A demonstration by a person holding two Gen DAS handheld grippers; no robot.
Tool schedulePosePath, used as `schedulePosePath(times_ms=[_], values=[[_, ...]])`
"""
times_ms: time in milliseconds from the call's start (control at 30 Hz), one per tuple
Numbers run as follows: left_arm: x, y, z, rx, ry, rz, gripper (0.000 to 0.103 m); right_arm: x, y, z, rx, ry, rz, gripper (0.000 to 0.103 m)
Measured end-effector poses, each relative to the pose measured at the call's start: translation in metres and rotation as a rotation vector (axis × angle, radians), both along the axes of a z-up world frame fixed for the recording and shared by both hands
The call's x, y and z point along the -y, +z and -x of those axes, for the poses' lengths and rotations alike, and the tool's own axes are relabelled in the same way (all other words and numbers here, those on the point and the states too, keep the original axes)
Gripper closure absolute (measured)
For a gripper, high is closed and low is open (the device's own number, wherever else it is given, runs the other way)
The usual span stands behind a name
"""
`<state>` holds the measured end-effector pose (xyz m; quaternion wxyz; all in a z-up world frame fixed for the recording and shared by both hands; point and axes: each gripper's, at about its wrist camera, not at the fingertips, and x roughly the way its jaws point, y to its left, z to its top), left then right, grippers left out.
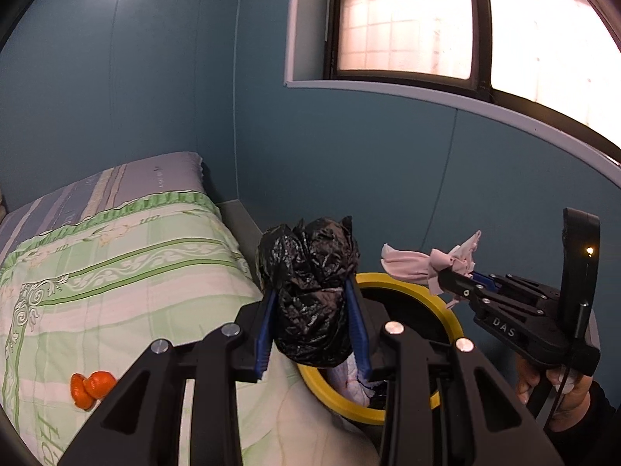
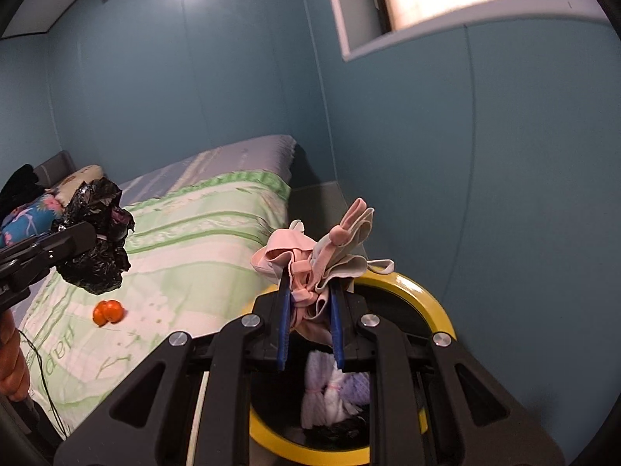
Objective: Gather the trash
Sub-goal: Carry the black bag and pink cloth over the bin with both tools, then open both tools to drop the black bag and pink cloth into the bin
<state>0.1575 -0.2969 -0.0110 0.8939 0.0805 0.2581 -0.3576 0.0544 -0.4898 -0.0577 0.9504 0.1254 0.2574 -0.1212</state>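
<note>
A round bin with a yellow rim [image 2: 427, 291] stands on the floor, tight between the bed [image 2: 202, 240] and the blue wall [image 2: 504, 194]. Its inside is dark; a white and pale lilac bundle of cloth or paper [image 2: 333, 392] lies in it, with something black beneath that is too dim to make out.

The left gripper [image 1: 312, 322] has its jaws part-way apart and clamped on a crumpled black plastic bag [image 1: 310, 287], the blue pads pressing both sides of the wad. From the left wrist view the bag hangs just over the near edge of the bin's rim [image 1: 411, 283]; from the right wrist view the same bag [image 2: 97, 240] sits above the bedspread, beside the bin rather than clearly over its mouth.

The right gripper [image 2: 310, 326] is closed down tight on a bunch of pale pink fabric [image 2: 322, 256], whose loops and straps stick up past the fingertips. The fabric is held above the far part of the bin opening. A hand [image 1: 562, 392] grips that tool's handle.

On the green and white bedspread lies a small orange wrapper or peel [image 2: 109, 311], well apart from both grippers.
</note>
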Motion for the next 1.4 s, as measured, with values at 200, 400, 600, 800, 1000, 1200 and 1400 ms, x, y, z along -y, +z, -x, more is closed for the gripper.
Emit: schedulePosePath(times_ms=[200,400,600,800,1000,1200,1400], values=[[0.031,-0.021,-0.005,-0.038,-0.034,-0.026,0.071,0.020,-0.021,-0.002,-0.052,-0.046,-0.030,0.087],[0.058,-0.052,-0.018,-0.110,-0.050,-0.052,0.071,0.040,-0.038,-0.011,-0.100,-0.085,-0.058,0.087],[0.079,-0.085,-0.029,-0.183,-0.062,-0.093,0.071,0.052,-0.053,-0.018,-0.143,-0.101,-0.103,0.087],[0.087,-0.109,-0.037,-0.231,-0.055,-0.123,0.071,0.060,-0.060,-0.030,-0.157,-0.108,-0.125,0.086],[0.088,-0.125,-0.041,-0.280,-0.054,-0.129,0.069,0.065,-0.063,-0.038,-0.158,-0.114,-0.124,0.084],[0.078,-0.130,-0.049,-0.324,-0.029,-0.099,0.044,0.068,-0.065,-0.035,-0.151,-0.129,-0.140,0.061],[0.054,-0.125,-0.064,-0.359,0.013,-0.038,0.032,0.067,-0.060,-0.031,-0.135,-0.142,-0.143,0.060]])
